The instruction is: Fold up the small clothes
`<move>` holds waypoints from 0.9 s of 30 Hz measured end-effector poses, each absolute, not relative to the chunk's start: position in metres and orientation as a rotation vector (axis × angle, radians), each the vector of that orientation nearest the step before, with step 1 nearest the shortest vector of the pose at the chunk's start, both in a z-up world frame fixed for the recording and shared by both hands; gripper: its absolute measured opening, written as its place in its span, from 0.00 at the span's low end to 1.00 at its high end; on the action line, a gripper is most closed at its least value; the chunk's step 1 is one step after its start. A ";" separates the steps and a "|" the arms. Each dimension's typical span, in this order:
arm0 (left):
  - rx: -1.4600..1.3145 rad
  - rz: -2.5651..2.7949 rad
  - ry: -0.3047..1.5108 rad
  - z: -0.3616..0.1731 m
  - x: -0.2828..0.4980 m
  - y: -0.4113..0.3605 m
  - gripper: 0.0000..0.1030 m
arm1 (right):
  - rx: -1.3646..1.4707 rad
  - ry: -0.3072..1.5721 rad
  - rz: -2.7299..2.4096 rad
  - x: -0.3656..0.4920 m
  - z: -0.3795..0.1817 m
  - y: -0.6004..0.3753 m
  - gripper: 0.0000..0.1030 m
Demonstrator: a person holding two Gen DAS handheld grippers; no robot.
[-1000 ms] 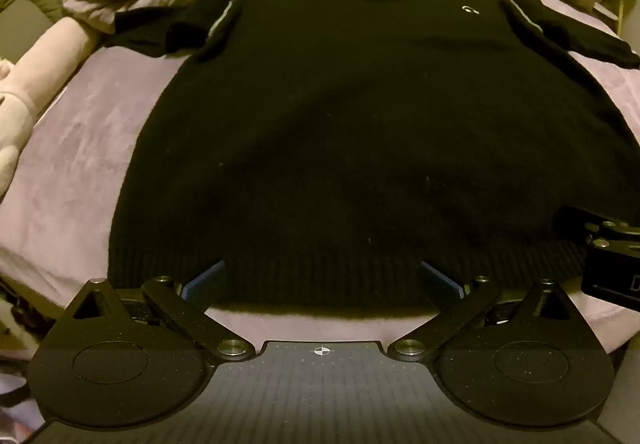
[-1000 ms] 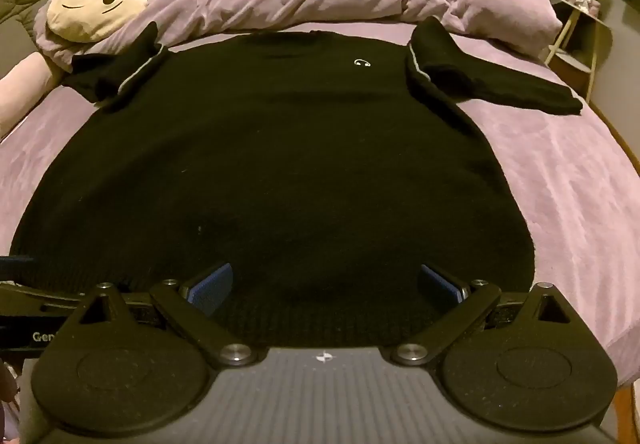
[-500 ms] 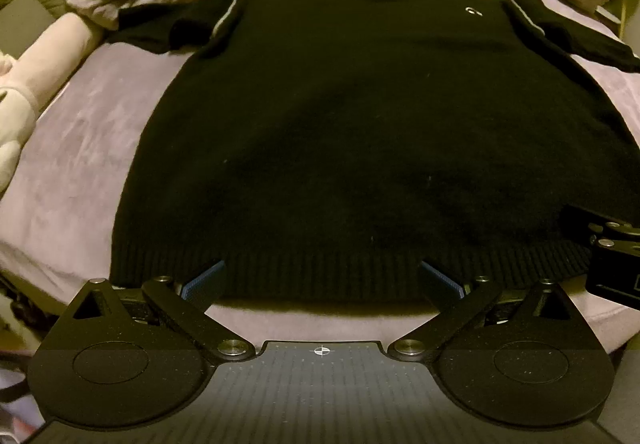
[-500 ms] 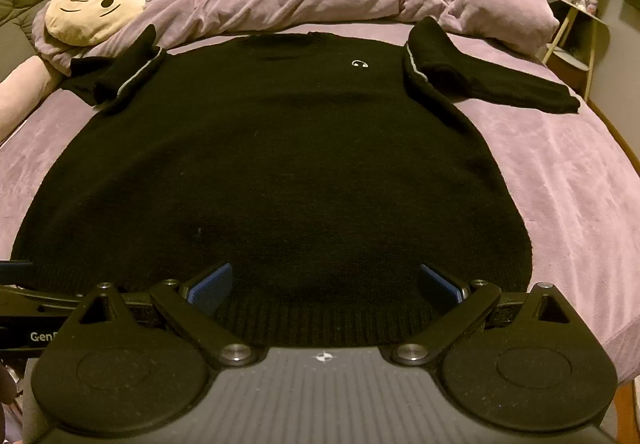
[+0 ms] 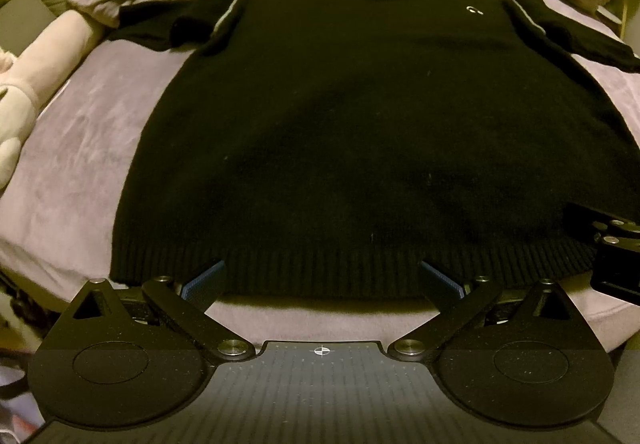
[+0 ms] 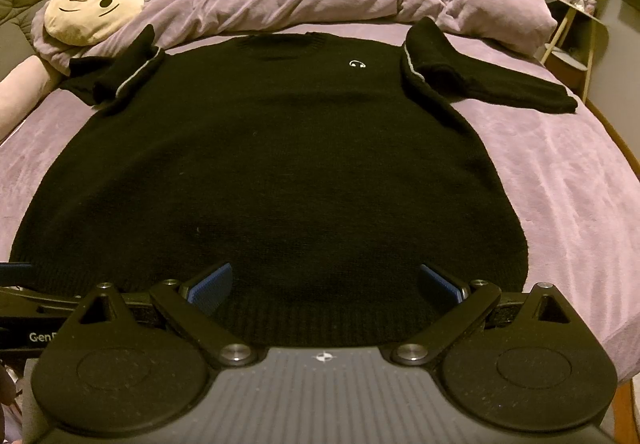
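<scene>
Black sweater (image 6: 264, 172) lies flat, front up, mid-bed (image 6: 560, 184), hem at the near edge. Both grippers, left (image 5: 322, 278) and right (image 6: 326, 282), jaws spread wide, empty, have barely drifted from the hem; folding not begun.

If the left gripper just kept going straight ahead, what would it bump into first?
Most likely the ribbed bottom hem of the black sweater, which lies flat on the purple bed. The left gripper is open with the hem right ahead; whether it would slide over or under it is unclear.

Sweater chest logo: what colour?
White, on the black sweater; the logo shows best in the right wrist view.
</scene>
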State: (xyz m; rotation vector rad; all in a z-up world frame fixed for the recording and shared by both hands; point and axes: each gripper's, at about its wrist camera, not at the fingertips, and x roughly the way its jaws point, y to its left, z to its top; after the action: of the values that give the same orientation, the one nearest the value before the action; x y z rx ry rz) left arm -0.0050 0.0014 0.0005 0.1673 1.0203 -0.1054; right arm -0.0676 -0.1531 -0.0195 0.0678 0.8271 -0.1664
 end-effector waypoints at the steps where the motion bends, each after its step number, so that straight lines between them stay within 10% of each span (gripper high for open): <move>1: 0.167 -0.106 1.020 0.001 -0.006 0.002 1.00 | 0.068 0.826 -0.167 -0.068 -0.020 -0.153 0.96; 27: 0.170 -0.100 1.044 0.000 -0.003 -0.002 1.00 | 0.086 0.830 -0.164 -0.069 -0.018 -0.159 0.96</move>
State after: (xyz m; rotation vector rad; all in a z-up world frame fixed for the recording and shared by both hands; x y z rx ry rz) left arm -0.0026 -0.0021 -0.0001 0.1700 1.0442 -0.1003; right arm -0.0695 -0.1592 -0.0175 0.0864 0.8296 -0.1643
